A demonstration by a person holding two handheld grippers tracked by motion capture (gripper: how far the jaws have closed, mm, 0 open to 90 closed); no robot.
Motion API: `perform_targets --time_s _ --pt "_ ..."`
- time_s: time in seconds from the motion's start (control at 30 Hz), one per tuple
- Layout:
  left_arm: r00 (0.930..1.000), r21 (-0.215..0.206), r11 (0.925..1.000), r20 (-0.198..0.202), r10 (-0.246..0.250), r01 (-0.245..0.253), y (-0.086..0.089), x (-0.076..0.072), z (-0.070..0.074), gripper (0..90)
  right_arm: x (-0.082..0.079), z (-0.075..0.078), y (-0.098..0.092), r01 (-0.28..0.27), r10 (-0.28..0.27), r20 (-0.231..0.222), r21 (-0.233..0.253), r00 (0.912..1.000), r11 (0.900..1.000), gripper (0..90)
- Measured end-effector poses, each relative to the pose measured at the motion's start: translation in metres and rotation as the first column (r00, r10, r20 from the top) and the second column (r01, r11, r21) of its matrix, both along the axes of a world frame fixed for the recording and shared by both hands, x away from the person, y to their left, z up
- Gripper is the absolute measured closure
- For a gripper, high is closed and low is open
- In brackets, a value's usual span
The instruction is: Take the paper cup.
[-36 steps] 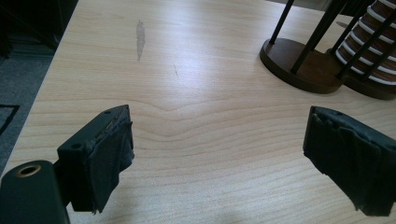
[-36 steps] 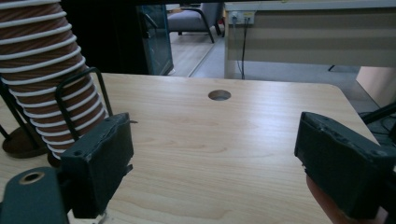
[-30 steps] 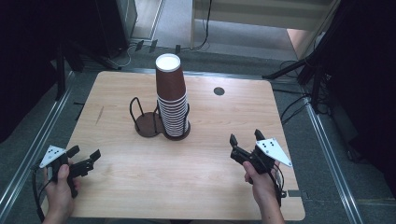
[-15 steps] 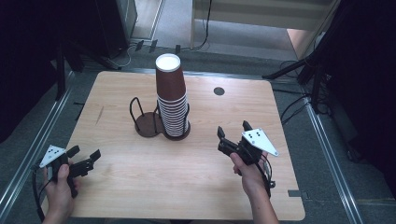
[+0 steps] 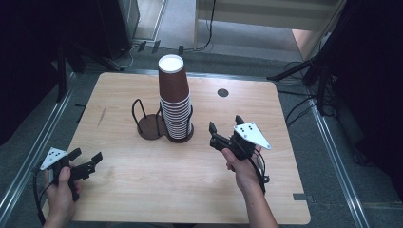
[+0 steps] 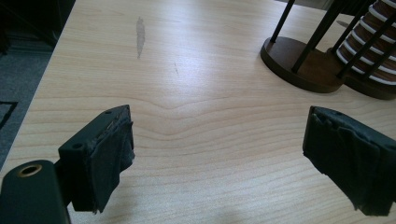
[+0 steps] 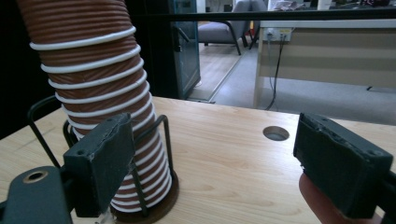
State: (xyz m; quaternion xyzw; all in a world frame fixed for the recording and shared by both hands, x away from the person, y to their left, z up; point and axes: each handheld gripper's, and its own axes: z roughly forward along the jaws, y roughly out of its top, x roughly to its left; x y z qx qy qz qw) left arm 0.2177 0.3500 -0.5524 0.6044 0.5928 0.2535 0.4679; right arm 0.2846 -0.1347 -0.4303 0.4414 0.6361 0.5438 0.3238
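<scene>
Both tongs are released: the right tongs near the tall stack of brown paper cups, the left tongs well apart.

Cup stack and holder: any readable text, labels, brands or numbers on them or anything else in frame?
None readable.
Stack of brown paper cups: plain ribbed walls, white rims, no print.
Wire cup holder: no label.
Right gripper and left gripper: no markings.
Wooden table: no marks.
</scene>
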Motion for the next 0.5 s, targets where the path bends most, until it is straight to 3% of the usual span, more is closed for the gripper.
perform_targets --time_s 0.17,0.5 --pt "1.0000 0.001 1.0000 0.000 -0.001 0.001 0.000 0.000 0.000 9.0 0.004 0.005 0.011 -0.038 0.038 -0.004 0.006 0.9993 0.999 12.4" --pt "1.0000 0.002 1.0000 0.002 -0.003 0.003 0.000 0.000 0.000 9.0 0.012 0.010 0.032 -0.062 0.062 0.000 0.006 0.9981 0.998 12.6"
